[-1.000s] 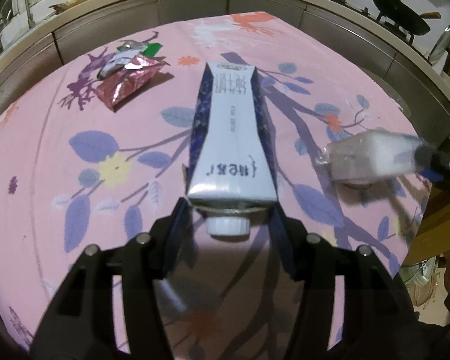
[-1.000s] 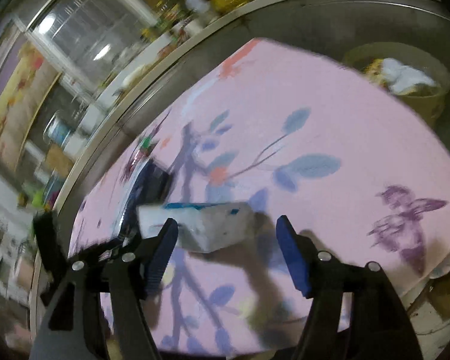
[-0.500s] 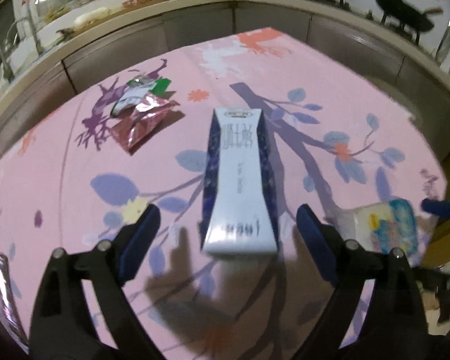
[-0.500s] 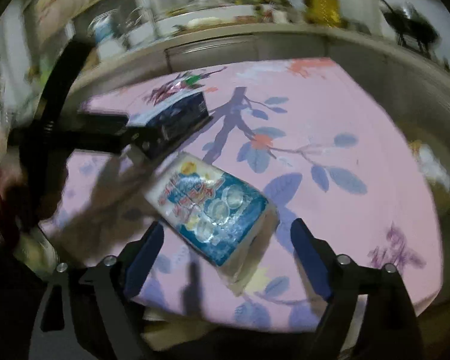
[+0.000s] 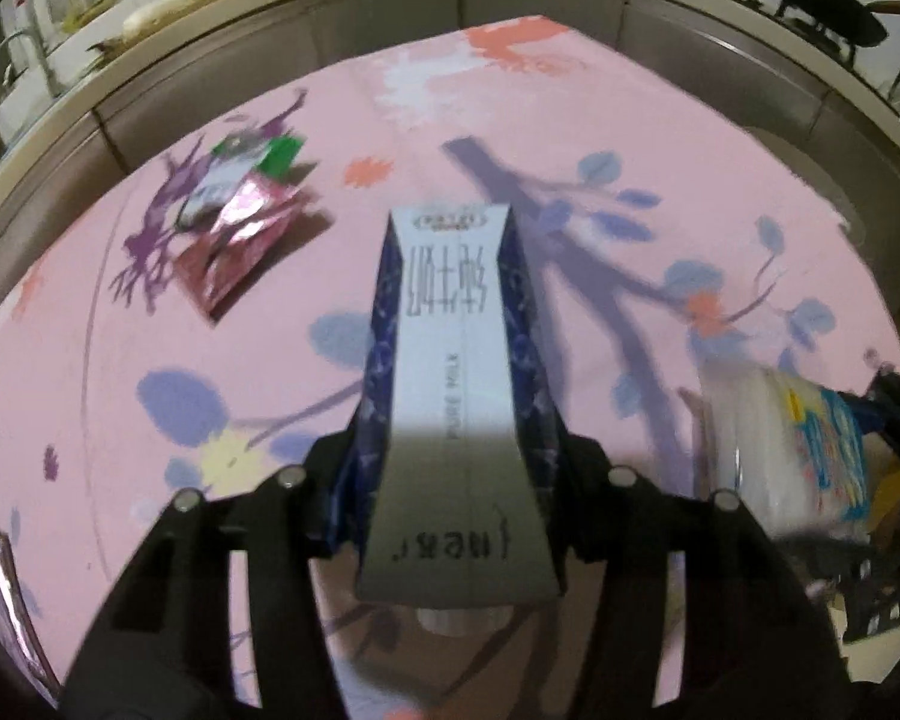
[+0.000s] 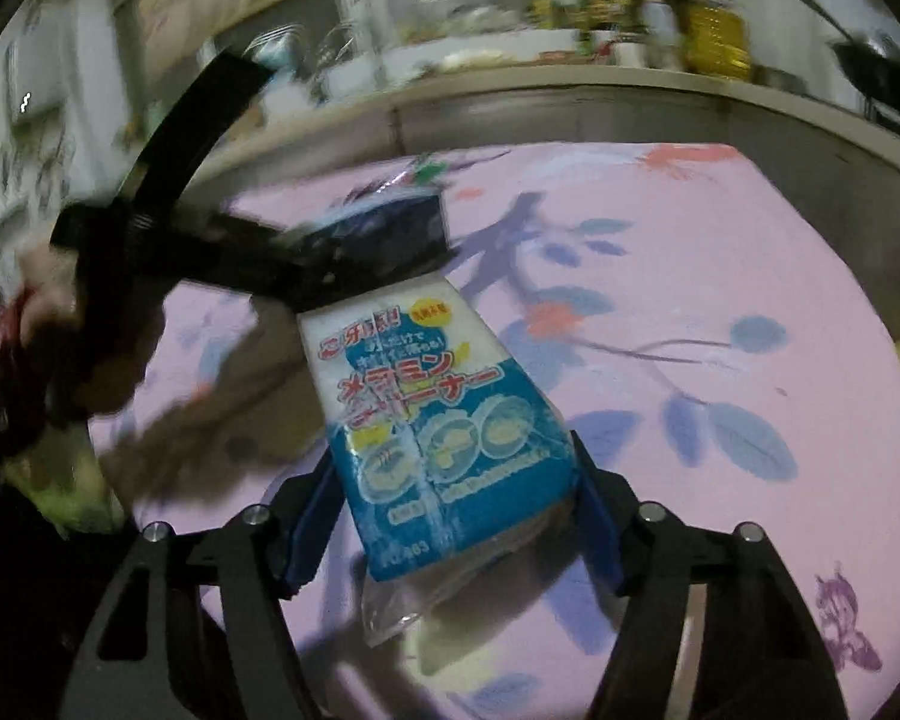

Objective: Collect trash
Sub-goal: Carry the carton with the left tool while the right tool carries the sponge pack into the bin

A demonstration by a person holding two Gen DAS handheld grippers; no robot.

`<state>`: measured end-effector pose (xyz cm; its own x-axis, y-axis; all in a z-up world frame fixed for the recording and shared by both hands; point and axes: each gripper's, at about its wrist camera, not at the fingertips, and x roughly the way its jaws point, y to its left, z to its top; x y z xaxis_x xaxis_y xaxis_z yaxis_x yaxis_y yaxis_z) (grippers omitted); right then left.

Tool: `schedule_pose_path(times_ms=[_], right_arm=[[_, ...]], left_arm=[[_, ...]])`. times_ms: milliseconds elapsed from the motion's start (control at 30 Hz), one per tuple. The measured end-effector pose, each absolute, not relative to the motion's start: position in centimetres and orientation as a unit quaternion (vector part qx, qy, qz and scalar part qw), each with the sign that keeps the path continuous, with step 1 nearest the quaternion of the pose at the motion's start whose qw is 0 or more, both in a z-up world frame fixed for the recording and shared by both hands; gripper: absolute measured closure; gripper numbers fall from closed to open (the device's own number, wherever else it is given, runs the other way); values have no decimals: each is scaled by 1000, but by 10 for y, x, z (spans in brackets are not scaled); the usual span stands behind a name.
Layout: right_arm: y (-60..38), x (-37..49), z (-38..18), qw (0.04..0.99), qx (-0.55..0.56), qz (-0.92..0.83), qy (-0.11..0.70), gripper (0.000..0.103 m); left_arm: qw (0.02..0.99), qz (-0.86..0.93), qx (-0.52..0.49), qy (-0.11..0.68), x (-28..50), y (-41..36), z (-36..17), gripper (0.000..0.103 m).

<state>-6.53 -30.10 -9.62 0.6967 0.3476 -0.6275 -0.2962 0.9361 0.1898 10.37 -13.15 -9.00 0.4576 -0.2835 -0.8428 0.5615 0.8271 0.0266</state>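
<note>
A blue and white milk carton (image 5: 450,312) lies lengthwise on the pink flowered tablecloth (image 5: 150,360), its cap end towards me. My left gripper (image 5: 453,468) is closing, and its fingers press on the carton's blue sides. A blue and white plastic-wrapped sponge pack (image 6: 414,396) sits between the pads of my right gripper (image 6: 453,498), which is also closing and touches both its sides. The pack (image 5: 774,444) shows blurred at the right of the left wrist view. In the right wrist view the left gripper (image 6: 258,264) and the carton (image 6: 390,228) lie just behind the pack.
A crumpled red foil wrapper (image 5: 234,246) and a green and silver wrapper (image 5: 240,162) lie at the table's far left. Grey counter fronts ring the table, with a wok (image 5: 822,6) on a stove at the back right. A hand (image 6: 48,312) holds the left gripper.
Half a second ago both grippers stood wide with the carton and the pack lying loose between the fingers. Now both have closed in on them, and the right wrist has rolled level.
</note>
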Motion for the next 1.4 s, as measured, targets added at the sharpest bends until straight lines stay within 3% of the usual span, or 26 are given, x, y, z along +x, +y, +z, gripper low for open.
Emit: schedule_pose_path(times_ms=[200, 400, 733, 800, 900, 1400], right_arm=[[-395, -74, -75, 935, 173, 77, 298, 37], [-508, -76, -54, 924, 269, -82, 260, 37], [-610, -27, -58, 893, 268, -201, 301, 35], [-616, -21, -63, 891, 265, -197, 311, 32], [-631, -8, -76, 883, 299, -188, 309, 25], [-590, -73, -53, 912, 304, -163, 223, 25]], left_arm=[[818, -331, 141, 450, 115, -207, -66, 52], [785, -423, 147, 428, 122, -334, -50, 52], [723, -488, 144, 467, 127, -493, -68, 51], [722, -477, 153, 477, 130, -512, -82, 42], [724, -458, 122, 501, 145, -514, -92, 23], [725, -484, 45, 488, 139, -424, -68, 23]])
